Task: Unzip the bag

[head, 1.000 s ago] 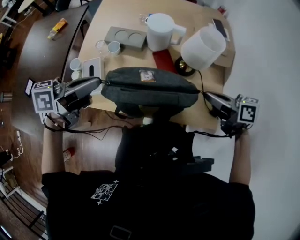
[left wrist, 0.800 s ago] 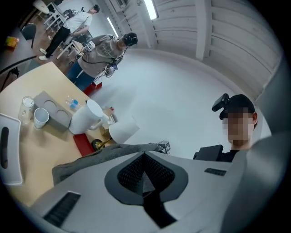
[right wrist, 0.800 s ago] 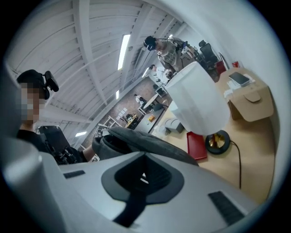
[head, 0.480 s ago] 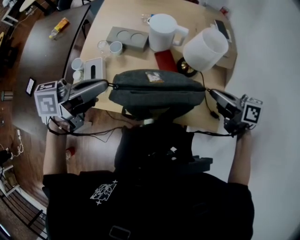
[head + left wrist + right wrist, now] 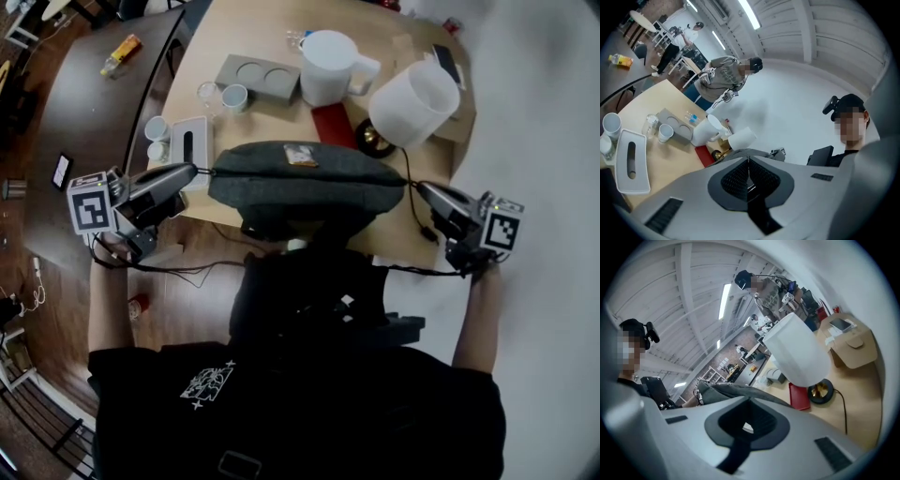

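A dark grey fabric bag (image 5: 305,178) lies lengthwise on the near edge of a light wooden bench (image 5: 253,28), directly in front of the person. A dark zip line runs along the bag's top, with a small printed patch (image 5: 300,155) beside it.

At the bag's left end, the left tool (image 5: 192,171) meets the fabric. In the left gripper view its jaws are clenched tight together (image 5: 749,161), with a sliver of the bag just past the tips. At the bag's right end, the right tool (image 5: 419,187) is likewise clenched on the fabric. The right gripper view shows its jaws closed (image 5: 749,400) and the bag stretching away beyond them.

Behind the bag stand a white plastic jug (image 5: 328,67), a white drum-shaped lampshade (image 5: 412,101) and a flat red card (image 5: 330,122). Behind the bag's left end lies a white rectangular tissue box (image 5: 190,141).
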Tool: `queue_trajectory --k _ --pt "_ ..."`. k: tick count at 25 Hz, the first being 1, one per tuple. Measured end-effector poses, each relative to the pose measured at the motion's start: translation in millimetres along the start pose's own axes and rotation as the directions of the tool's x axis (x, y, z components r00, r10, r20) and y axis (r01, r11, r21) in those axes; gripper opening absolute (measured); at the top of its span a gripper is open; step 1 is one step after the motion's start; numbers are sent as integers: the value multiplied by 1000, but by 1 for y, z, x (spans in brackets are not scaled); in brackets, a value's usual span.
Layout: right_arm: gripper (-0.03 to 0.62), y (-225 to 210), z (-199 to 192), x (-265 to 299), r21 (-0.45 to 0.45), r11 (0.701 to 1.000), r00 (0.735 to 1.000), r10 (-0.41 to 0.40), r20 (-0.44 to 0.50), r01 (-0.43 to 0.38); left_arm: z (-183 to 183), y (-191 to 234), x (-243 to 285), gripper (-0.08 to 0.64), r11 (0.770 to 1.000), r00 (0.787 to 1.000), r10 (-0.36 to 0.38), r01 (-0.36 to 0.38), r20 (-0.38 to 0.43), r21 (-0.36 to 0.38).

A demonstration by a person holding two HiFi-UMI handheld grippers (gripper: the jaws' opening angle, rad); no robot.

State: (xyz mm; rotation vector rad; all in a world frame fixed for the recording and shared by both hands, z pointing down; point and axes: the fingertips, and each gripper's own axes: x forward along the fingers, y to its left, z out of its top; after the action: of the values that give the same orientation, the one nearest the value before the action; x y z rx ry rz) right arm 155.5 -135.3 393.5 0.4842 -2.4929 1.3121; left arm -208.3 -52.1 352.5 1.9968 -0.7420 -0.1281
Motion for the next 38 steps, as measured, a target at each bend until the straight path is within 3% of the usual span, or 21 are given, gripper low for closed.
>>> queue_trajectory --k 2,6,8,9,13,17,20,22,23,26,28,31,32,34,38 --pt "15 -1 -1 -1 -1 1000 1000 -7 2 7 -2 6 7 6 999 999 -32 33 20 -41" --pt "15 0 1 -1 2 1000 1000 5 7 -5 -52 29 42 -6 964 993 -117 117 13 -240" --pt "15 4 0 1 4 1000 1000 15 17 -15 -58 37 48 -6 941 987 -136 155 82 -303" --pt "15 4 0 2 3 1000 1000 16 20 -16 -56 39 49 -6 942 987 -126 151 101 -301" --pt "15 1 -5 -1 9 1000 1000 16 11 -16 -49 39 40 -6 963 991 -93 113 94 -243" --pt "21 17 -9 3 -71 996 998 55 -21 -57 -37 25 25 -7 982 982 -114 135 149 -135" --pt "61 24 -16 -2 -116 992 998 54 -26 -57 -34 22 23 -6 997 988 -56 63 145 -48" --pt "143 24 -17 -10 -135 990 999 44 -15 -46 -29 18 18 -5 1000 985 -2 -3 175 29" --pt "153 23 -15 -15 -148 988 999 32 5 -31 -24 15 15 -5 996 980 23 -39 197 78" --pt "152 32 8 -32 -221 975 987 18 159 18 -2 -3 7 -5 954 956 83 -158 282 254" --pt "117 49 29 -36 -291 955 954 35 297 56 13 -22 8 -5 923 939 75 -193 336 334" --pt "64 65 46 -34 -399 895 893 1 449 199 26 -46 13 -5 892 910 45 -223 413 394" --pt "31 68 47 -32 -429 870 882 -14 471 244 29 -51 15 -5 878 899 43 -242 436 412" --pt "24 77 45 -22 -480 830 878 -24 478 284 33 -57 18 -4 857 884 38 -269 465 440" --pt "21 109 44 -1 -569 770 883 16 470 289 30 -62 34 -3 840 887 30 -272 460 469"
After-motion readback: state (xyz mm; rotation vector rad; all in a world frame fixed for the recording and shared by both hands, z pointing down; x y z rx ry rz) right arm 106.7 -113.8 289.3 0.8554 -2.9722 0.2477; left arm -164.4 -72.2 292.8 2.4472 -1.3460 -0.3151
